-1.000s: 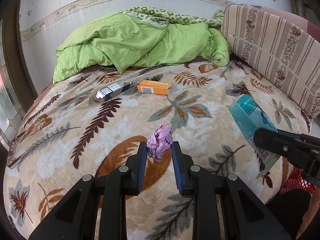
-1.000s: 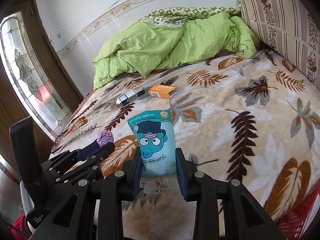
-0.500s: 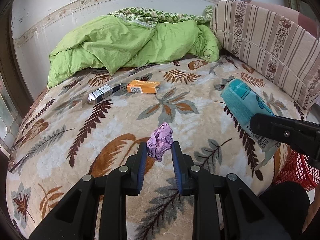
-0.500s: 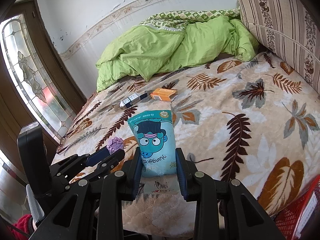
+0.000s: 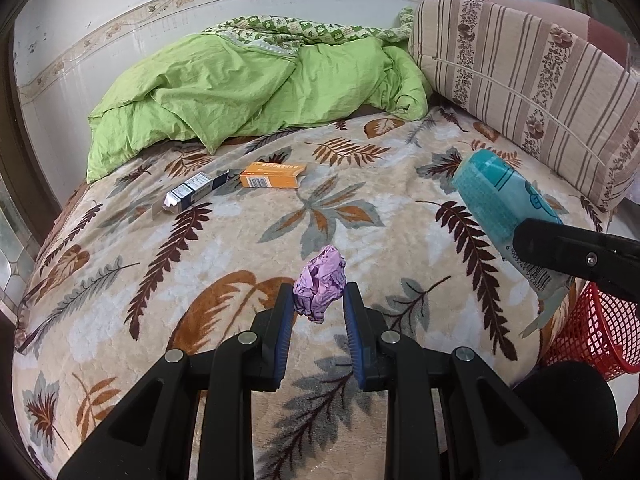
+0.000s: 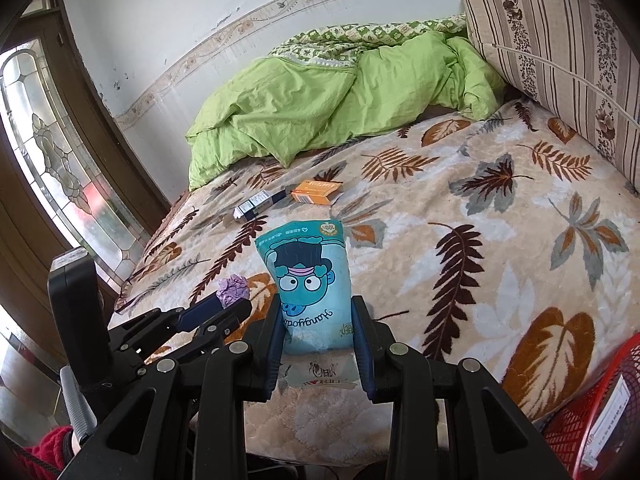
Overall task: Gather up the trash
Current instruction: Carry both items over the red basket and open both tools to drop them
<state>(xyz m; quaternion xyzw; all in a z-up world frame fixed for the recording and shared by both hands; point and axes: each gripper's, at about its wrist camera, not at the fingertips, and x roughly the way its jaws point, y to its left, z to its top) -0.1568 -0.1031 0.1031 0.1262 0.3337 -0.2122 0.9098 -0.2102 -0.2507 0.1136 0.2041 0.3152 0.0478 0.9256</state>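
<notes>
My left gripper (image 5: 319, 300) is shut on a crumpled purple paper ball (image 5: 320, 282) and holds it above the leaf-patterned bed. The ball also shows in the right wrist view (image 6: 232, 290). My right gripper (image 6: 316, 320) is shut on a teal snack bag (image 6: 310, 284) with a cartoon face, held up off the bed; the bag shows at the right of the left wrist view (image 5: 504, 200). An orange box (image 5: 274, 174) and a white and blue box (image 5: 194, 192) lie on the bed further back.
A red mesh basket (image 5: 592, 332) stands beside the bed at the lower right, also in the right wrist view (image 6: 600, 412). A green duvet (image 5: 248, 88) is heaped at the far end. A striped cushion (image 5: 532, 76) runs along the right side. A glass-panelled door (image 6: 52, 160) is at left.
Both grippers have lifted and drawn back from the bed with their items. The snack bag has risen in the left wrist view, and more of the red basket shows.
</notes>
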